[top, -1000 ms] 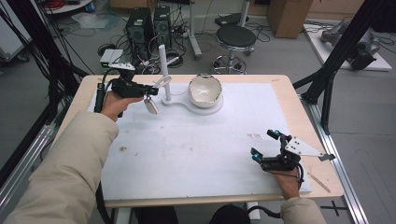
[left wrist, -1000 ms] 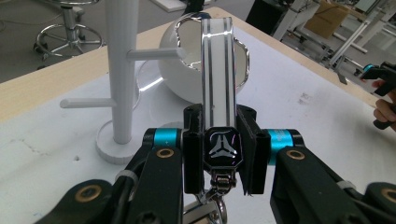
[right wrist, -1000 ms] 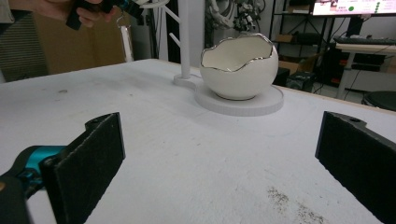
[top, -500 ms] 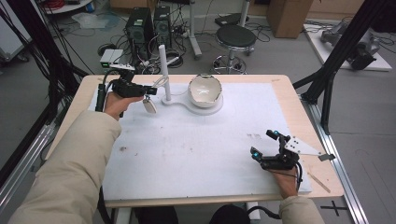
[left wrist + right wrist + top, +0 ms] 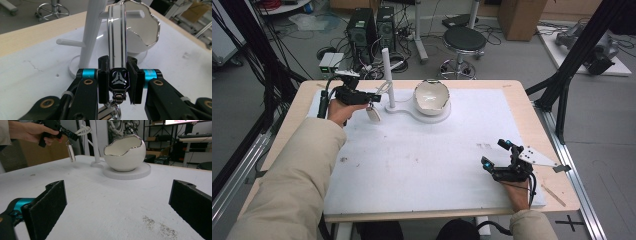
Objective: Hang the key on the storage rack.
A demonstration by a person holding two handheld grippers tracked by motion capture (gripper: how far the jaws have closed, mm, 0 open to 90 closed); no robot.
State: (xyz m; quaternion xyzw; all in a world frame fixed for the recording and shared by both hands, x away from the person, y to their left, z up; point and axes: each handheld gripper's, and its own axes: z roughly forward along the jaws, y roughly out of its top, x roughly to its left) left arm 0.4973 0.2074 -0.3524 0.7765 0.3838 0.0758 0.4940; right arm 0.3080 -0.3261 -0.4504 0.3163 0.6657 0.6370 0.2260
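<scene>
**Key fob held beside the stand, bowl bare inside**

The left gripper point(image 5: 371, 96) has its fingers clenched on a white, chrome-trimmed key fob point(image 5: 117, 42), lifted above the bench point(image 5: 422, 165) just beside the white peg stand point(image 5: 387, 75). The egg-shaped bowl point(image 5: 431, 96) sits on the stand's round base; its visible interior shows bare white. The right gripper point(image 5: 496, 154), fingers released, rests at the near edge.

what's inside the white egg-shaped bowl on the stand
The bowl's upper inner wall shows bare and cream in the right gripper view; the high view shows nothing inside either. Its silver rim hides the very bottom.
</scene>
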